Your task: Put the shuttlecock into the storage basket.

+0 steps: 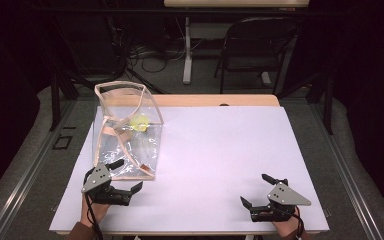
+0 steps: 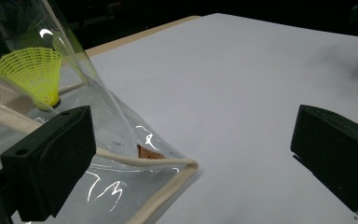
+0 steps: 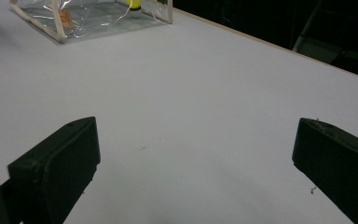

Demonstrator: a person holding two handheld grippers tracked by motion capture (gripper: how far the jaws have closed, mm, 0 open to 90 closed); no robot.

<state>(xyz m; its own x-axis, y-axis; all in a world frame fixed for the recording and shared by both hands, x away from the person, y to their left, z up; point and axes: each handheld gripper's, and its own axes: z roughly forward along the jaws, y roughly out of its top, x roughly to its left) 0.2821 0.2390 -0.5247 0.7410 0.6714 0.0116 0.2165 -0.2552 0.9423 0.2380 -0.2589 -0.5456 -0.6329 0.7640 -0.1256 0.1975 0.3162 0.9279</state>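
On the left half of the white table (image 1: pixel 220 150), toward the far side, stands a clear plastic bag (image 1: pixel 127 131) with cream fabric trim along its edges, its top mouth open. Inside it lies a yellow-green shuttlecock (image 1: pixel 140 122), its mesh skirt plain in the left gripper view, resting on the bag's bottom toward the far right corner. Just near of the bag's near left corner sits the left gripper (image 1: pixel 128 176), jaws spread wide and holding nothing; from its own camera, the bag's trimmed corner lies between the jaws, close to the left one. Well apart, at the near right of the table, the right gripper (image 1: pixel 258 189) rests with jaws also wide and empty, over bare tabletop.
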